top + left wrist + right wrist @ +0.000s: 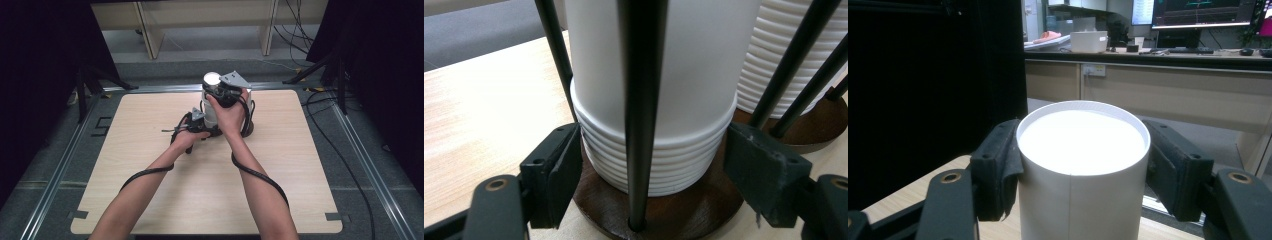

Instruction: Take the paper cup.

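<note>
A stack of upturned white paper cups (694, 70) stands inside black rods (641, 100) on a round dark wooden base (684, 215). My left gripper (654, 165) is shut on the ribbed rims at the stack's foot, one pad on each side. In the high view the left gripper (196, 121) sits low beside the holder. My right gripper (1083, 170) is shut on the top white cup (1083, 145), its pads (995, 165) pressed against the wall just below the cup's flat bottom. From above, the right gripper (222, 94) holds that cup (212, 78) above the stack.
A second ribbed stack of cups (789, 50) stands on its own dark base (824, 125) close by to the right. The holder sits toward the far side of the light wooden table (150, 175). Cables trail from both forearms across the table. Black curtains flank the table.
</note>
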